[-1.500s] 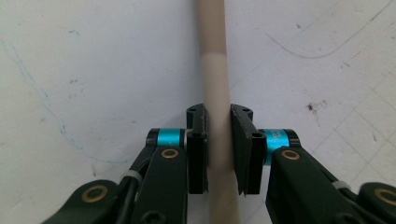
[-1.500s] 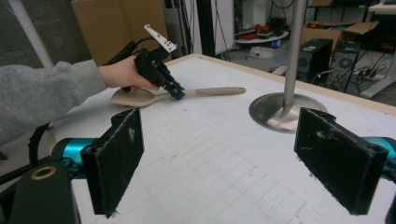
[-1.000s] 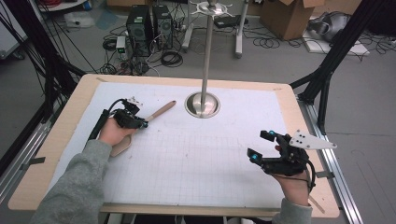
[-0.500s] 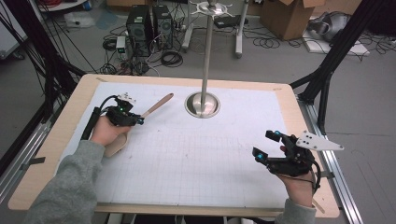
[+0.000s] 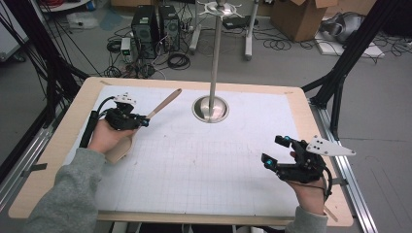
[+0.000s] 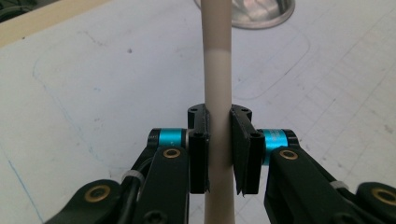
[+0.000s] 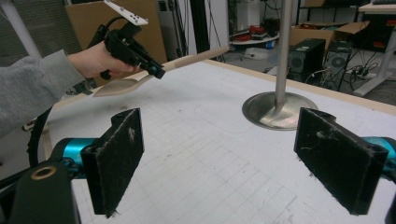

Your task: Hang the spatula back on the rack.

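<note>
Spatula (image 5: 163, 104) of pale wood sits clamped by its handle between the narrowed jaws of the left gripper (image 5: 142, 121), at ten o'clock on the table (image 5: 311, 121), lifted clear of the white mat (image 5: 194, 170); its handle tip points toward the metal stand (image 5: 210, 108) at twelve; right gripper (image 5: 272, 150), at four o'clock, hangs wide open with nothing between its pads.
</note>
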Demonstrator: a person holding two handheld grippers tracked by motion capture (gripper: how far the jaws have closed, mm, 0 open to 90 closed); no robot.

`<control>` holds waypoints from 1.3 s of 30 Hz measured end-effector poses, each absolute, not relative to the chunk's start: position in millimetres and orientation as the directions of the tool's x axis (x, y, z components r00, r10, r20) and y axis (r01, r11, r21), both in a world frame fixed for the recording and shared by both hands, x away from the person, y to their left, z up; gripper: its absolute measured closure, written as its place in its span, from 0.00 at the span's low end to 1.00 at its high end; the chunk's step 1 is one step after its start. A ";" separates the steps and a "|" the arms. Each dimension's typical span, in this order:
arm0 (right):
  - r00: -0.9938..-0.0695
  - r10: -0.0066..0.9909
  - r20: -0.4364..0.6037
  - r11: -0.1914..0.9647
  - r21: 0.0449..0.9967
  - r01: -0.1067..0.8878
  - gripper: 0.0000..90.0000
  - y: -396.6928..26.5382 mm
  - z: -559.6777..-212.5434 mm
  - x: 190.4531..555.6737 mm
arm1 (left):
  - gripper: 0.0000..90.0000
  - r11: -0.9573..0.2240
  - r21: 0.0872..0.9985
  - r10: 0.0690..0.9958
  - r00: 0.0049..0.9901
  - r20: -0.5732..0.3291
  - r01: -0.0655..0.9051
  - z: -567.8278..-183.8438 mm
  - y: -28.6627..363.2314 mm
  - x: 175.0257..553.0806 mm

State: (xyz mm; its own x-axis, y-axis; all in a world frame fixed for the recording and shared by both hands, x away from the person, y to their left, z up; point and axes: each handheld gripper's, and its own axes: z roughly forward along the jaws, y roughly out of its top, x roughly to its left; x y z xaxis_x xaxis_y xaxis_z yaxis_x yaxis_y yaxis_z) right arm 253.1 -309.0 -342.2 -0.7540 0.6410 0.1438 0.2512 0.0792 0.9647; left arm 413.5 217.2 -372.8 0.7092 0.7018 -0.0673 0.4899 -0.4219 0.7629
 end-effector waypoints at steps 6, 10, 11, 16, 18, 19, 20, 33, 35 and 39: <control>-0.752 0.642 0.149 0.074 0.965 0.254 0.17 -309.5 -341.8 252.6 | 0.87 -0.397 0.787 0.690 0.719 -0.083 0.472 -363.3 222.6 408.0; -0.751 0.643 0.148 0.074 0.964 0.254 0.17 -309.4 -341.7 252.5 | 0.87 -0.393 0.798 0.682 0.727 -0.081 0.458 -357.4 224.4 403.9; -0.754 0.641 0.143 0.076 0.966 0.248 0.17 -309.3 -341.7 252.8 | 0.87 -0.393 0.798 0.681 0.728 -0.081 0.456 -355.5 223.9 402.7; -0.754 0.641 0.144 0.080 0.964 0.252 0.17 -307.8 -341.6 252.9 | 0.87 -0.408 0.808 0.662 0.747 -0.058 0.424 -341.0 219.7 398.4; -0.755 0.640 0.142 0.082 0.965 0.250 0.17 -307.3 -341.8 253.5 | 0.87 -0.412 0.813 0.656 0.753 -0.050 0.412 -334.5 217.2 396.9; -0.756 0.639 0.143 0.082 0.964 0.252 0.17 -307.2 -341.7 253.3 | 0.87 -0.410 0.815 0.654 0.755 -0.051 0.410 -331.6 215.9 396.3; -0.755 0.639 0.144 0.080 0.964 0.252 0.17 -307.3 -341.7 253.1 | 0.87 -0.412 0.815 0.653 0.756 -0.049 0.409 -328.9 215.1 396.2; -0.753 0.641 0.148 0.074 0.965 0.253 0.17 -309.6 -341.6 252.1 | 0.87 -0.383 0.834 0.643 0.763 -0.068 0.397 -311.3 212.8 398.0; -0.752 0.642 0.146 0.075 0.965 0.251 0.17 -309.4 -342.0 252.5 | 0.87 -0.383 0.836 0.645 0.762 -0.062 0.393 -307.9 213.3 397.9; -0.754 0.640 0.147 0.080 0.964 0.255 0.17 -308.2 -343.0 253.2 | 0.87 -0.366 0.847 0.644 0.762 -0.069 0.386 -299.7 216.2 398.2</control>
State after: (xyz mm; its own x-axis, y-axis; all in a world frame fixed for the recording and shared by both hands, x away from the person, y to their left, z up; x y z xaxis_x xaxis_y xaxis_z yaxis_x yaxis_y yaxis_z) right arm 253.2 -308.2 -343.0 -0.7541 0.6401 0.1468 0.2554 0.0799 0.9635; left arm 398.2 216.2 -299.7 0.7617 0.6442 -0.0686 0.3860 -0.3663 0.8467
